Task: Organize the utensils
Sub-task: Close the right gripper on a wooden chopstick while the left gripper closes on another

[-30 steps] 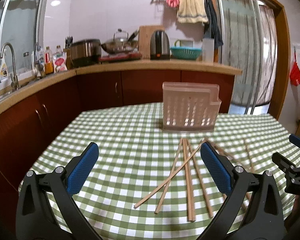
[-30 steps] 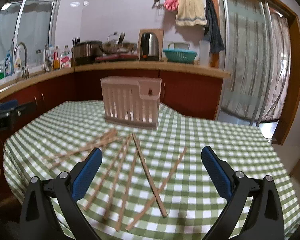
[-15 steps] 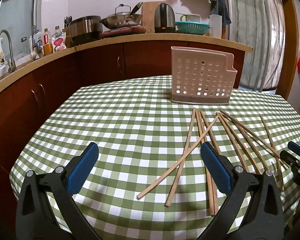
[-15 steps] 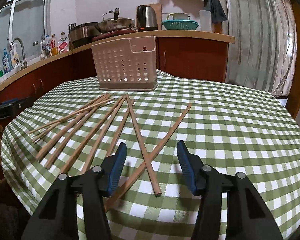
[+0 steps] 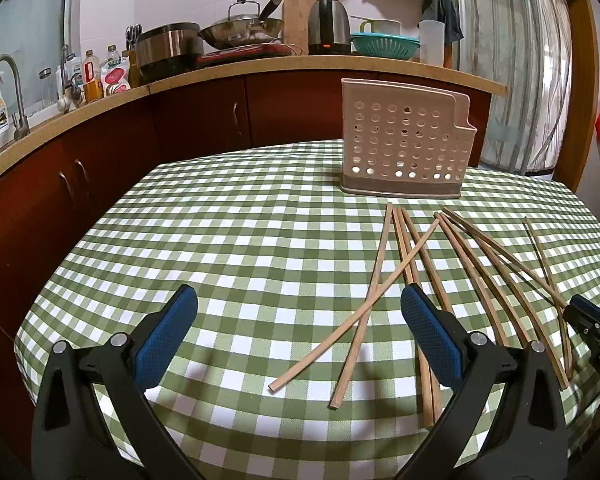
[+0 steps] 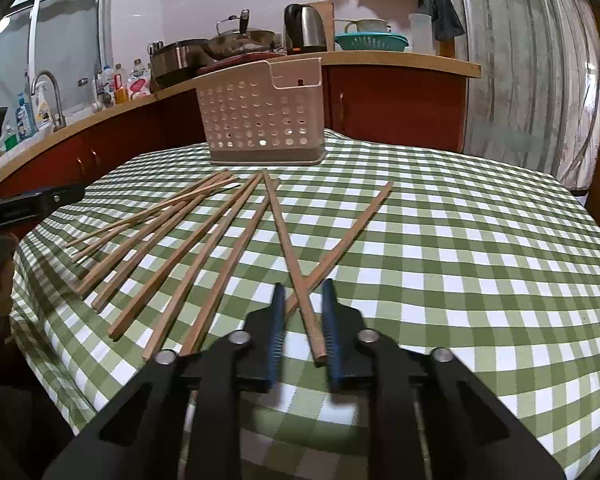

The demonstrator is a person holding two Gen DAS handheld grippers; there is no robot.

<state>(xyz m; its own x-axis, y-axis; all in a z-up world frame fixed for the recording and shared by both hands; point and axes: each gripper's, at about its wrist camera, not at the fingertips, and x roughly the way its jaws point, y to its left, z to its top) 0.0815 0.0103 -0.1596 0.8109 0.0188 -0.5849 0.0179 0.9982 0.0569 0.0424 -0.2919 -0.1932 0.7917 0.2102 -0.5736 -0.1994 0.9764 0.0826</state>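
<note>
**Right gripper closes in on a chopstick**

The right gripper [image 6: 303, 320] has narrowed from wide open around one chopstick [image 6: 290, 248] at 6 o'clock, seemingly not yet clamped. The left gripper [image 5: 296, 332] stays wide open. The holder [image 6: 262, 114] waits at 12 o'clock; first pickup looks imminent.

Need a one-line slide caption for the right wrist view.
Right gripper closing around two crossed wooden chopsticks on the checked tablecloth, perforated utensil holder behind.

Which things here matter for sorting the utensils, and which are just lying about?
For the job: chopsticks, perforated holder, right gripper, left gripper.
Lying about: kettle, wok, teal colander, bottles.
</note>
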